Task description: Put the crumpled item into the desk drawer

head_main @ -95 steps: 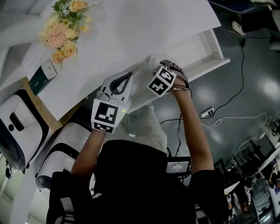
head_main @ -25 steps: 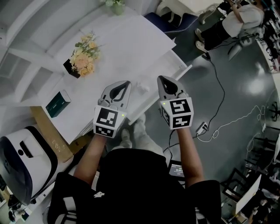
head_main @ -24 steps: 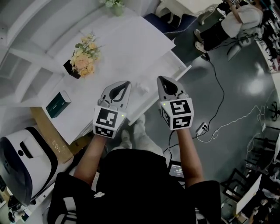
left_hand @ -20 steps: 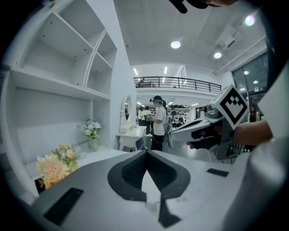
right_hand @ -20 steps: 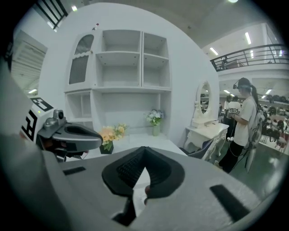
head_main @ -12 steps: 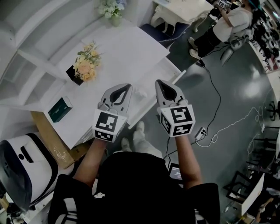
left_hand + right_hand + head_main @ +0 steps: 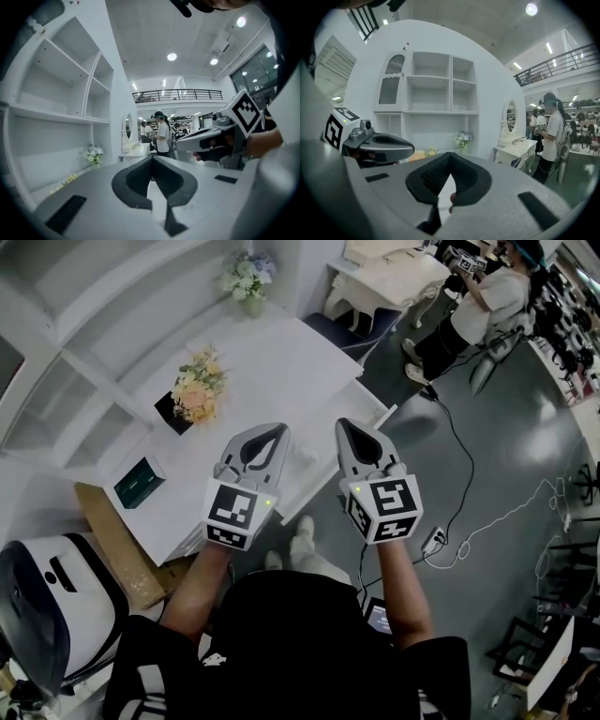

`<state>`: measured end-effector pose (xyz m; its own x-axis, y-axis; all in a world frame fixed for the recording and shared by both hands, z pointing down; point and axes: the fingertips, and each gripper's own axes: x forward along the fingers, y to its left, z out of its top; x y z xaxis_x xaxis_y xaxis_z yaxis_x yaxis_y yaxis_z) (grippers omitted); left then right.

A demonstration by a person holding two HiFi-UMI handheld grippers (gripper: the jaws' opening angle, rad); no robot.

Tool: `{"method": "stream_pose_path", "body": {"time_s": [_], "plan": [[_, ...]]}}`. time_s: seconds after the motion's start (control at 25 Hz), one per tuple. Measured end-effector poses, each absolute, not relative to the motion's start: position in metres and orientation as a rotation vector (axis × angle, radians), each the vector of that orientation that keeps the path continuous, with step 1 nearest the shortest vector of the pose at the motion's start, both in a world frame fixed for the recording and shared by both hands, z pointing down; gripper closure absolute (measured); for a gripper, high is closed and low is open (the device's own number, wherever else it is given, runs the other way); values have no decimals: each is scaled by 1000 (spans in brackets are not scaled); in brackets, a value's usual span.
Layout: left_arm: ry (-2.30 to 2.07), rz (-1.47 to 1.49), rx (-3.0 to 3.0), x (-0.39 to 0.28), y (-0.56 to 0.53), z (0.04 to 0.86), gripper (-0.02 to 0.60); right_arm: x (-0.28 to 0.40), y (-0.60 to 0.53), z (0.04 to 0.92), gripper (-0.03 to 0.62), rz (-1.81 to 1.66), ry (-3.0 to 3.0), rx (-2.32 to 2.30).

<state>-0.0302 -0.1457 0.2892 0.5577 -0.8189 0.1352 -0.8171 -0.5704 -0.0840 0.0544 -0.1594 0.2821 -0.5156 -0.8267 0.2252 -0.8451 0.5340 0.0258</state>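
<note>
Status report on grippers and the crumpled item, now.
Left gripper shut, empty. Right gripper shut, empty. Crumpled item looks to lie in open drawer. Nothing blocking drawer.

The left gripper (image 7: 279, 431) and right gripper (image 7: 343, 426) hung side by side above the front edge, with an open gap between them. Ahead, the desk top (image 7: 291, 371) lay bare in its middle. The flower arrangement (image 7: 195, 395) and green box (image 7: 141, 482) crowded its left side, and the shelf unit (image 7: 75, 371) walled off the back.
</note>
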Motion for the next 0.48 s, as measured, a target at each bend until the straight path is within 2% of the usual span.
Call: {"method": "stream_pose_path", "body": {"time_s": [0.48], "plan": [[1395,-181,-2751,-24,-126,262,575,54,-141,258,597,112,-2613,1476]]}}
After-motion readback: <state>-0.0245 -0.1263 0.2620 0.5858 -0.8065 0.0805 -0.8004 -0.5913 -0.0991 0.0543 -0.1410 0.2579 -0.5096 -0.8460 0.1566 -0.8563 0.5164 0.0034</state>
